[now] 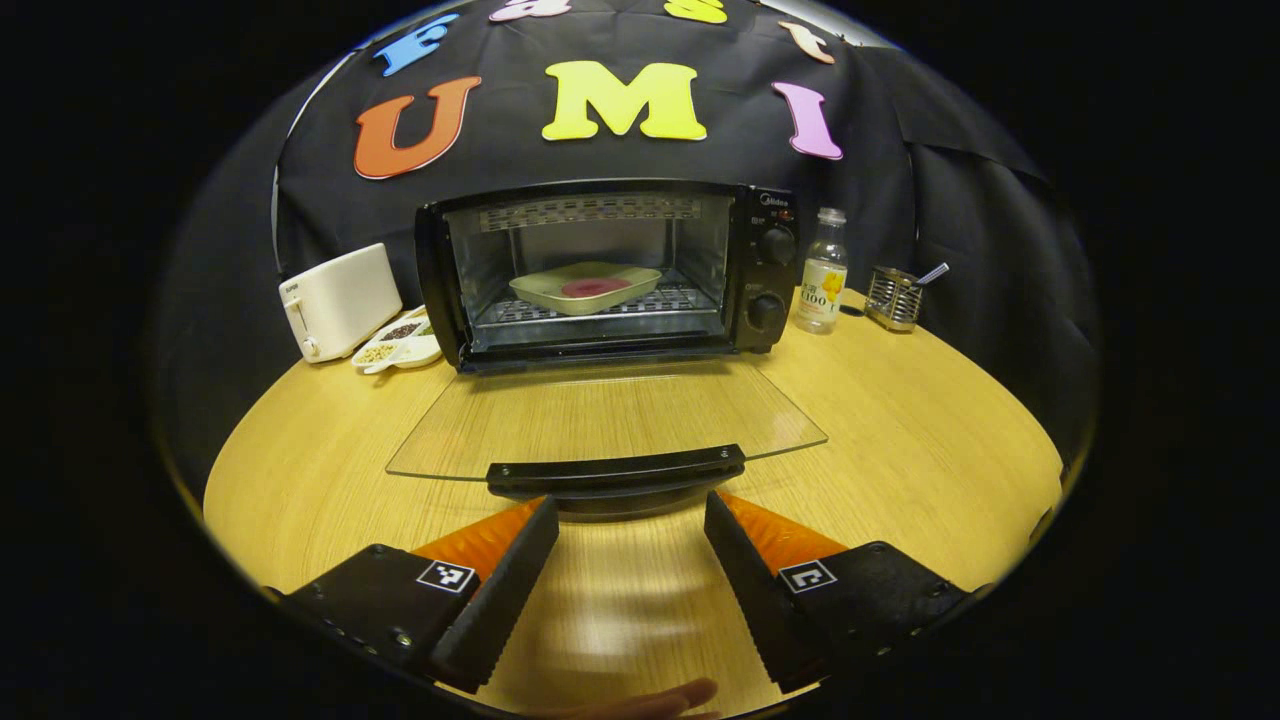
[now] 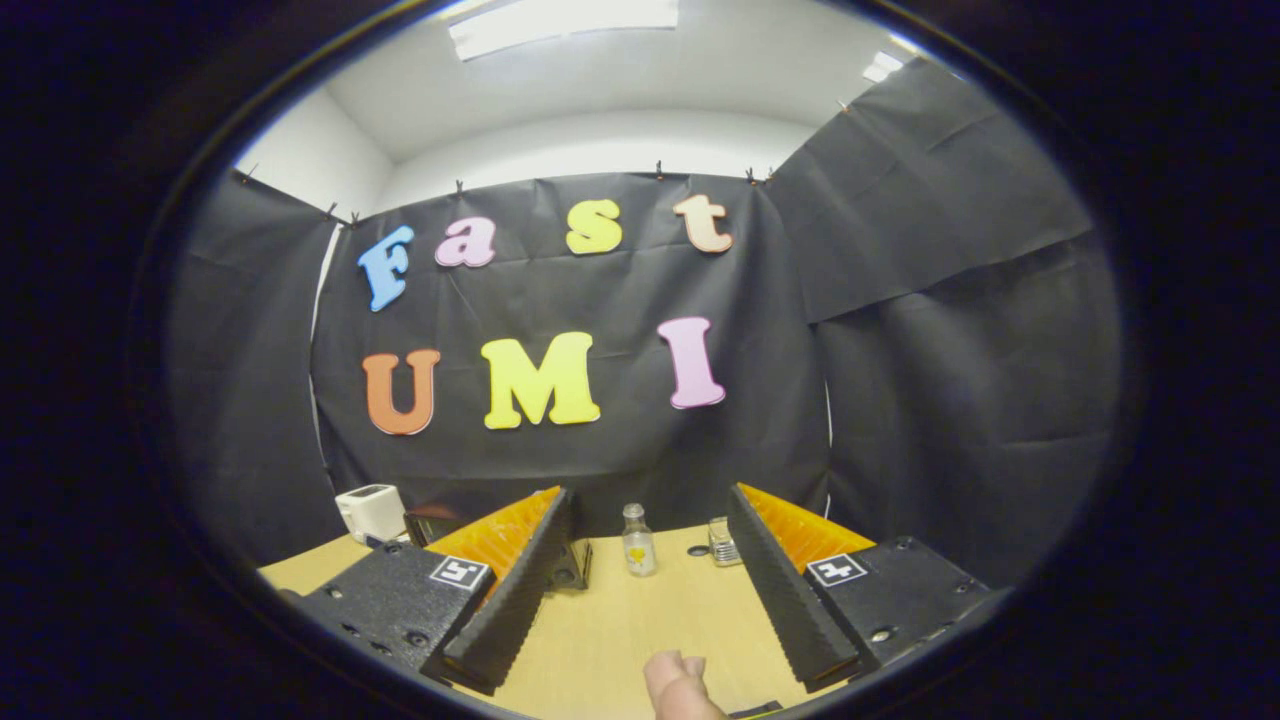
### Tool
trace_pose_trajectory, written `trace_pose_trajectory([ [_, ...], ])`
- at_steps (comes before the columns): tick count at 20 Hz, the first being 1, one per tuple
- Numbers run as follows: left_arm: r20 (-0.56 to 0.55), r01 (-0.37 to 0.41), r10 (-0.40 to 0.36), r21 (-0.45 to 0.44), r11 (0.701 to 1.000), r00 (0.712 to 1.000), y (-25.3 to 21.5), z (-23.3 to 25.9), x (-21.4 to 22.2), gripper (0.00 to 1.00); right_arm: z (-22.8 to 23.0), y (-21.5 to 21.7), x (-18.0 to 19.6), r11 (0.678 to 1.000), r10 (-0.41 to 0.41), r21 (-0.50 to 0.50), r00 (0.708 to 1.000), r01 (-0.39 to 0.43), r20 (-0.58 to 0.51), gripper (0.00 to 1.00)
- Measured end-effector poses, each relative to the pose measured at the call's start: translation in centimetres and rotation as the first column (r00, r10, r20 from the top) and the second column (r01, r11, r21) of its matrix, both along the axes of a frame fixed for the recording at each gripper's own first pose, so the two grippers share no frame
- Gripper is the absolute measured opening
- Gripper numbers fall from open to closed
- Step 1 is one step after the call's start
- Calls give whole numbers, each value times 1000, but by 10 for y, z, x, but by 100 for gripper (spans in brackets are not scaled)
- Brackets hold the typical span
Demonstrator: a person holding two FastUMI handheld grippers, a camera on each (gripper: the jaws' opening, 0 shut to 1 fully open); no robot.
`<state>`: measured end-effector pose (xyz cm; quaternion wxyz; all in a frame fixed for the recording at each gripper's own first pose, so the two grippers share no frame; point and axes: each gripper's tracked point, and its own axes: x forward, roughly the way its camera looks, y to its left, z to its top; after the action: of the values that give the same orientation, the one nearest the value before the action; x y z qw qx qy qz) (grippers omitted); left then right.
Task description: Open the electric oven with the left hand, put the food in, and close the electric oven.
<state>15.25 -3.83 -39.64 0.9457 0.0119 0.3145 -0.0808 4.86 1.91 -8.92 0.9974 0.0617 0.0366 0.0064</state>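
In the left gripper view the black electric oven (image 1: 765, 270) stands at the back of the round wooden table (image 1: 900, 440). Its glass door (image 1: 600, 420) lies folded down flat toward me, handle (image 1: 616, 472) nearest. Inside, on the rack, rests a pale tray (image 1: 585, 287) with red food (image 1: 595, 287) in it. My left gripper (image 1: 630, 520) is open just below the handle, its fingers apart on either side and touching nothing. In the right gripper view my right gripper (image 2: 650, 515) is open and holds nothing, raised and facing the booth wall; the oven (image 2: 575, 565) peeks out behind its left finger.
A white toaster (image 1: 338, 300) and a divided dish of grains (image 1: 400, 342) sit left of the oven. A clear bottle (image 1: 822, 272) and a wire holder (image 1: 893, 297) stand to its right. A fingertip (image 2: 680, 685) shows at the bottom of the right gripper view.
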Motion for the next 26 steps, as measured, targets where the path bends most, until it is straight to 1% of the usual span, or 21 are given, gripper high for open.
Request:
trace_pose_trajectory([
  [3, -26, -13, 14, 23, 1000, 1000, 1, -8, 7, 95, -3, -5, -4, 1000, 19, 3, 1000, -19, -6, 96],
  [9, -48, -50, 50, -1, 999, 998, 2, -3, 7, 95, -5, -17, -13, 1000, 19, -7, 1000, -19, -1, 96],
  [12, -44, -47, 48, 15, 999, 998, 3, -4, 8, 94, -4, -19, -17, 1000, 23, -20, 1000, -23, -1, 95],
  [16, -45, -52, 52, 6, 999, 998, 4, 1, 8, 94, 0, -19, -26, 999, 33, -26, 999, -33, -1, 96],
  [22, 9, -58, 57, 13, 998, 998, 8, 28, 17, 94, 0, -25, -32, 999, 20, -46, 1000, -20, 2, 95],
  [23, 20, -59, 59, 10, 998, 998, 9, 33, 19, 94, 1, -27, -34, 999, 17, -47, 1000, -17, 1, 100],
  [24, 32, -59, 59, 11, 998, 998, 10, 37, 22, 95, 1, -30, -35, 999, 11, -48, 1000, -11, -1, 95],
  [25, 48, -58, 57, 11, 998, 997, 11, 43, 25, 95, 0, -32, -35, 999, 8, -49, 1000, -8, -3, 100],
  [26, 63, -58, 57, 10, 998, 996, 11, 48, 27, 100, 0, -32, -36, 999, 6, -49, 1000, -7, -5, 95],
])
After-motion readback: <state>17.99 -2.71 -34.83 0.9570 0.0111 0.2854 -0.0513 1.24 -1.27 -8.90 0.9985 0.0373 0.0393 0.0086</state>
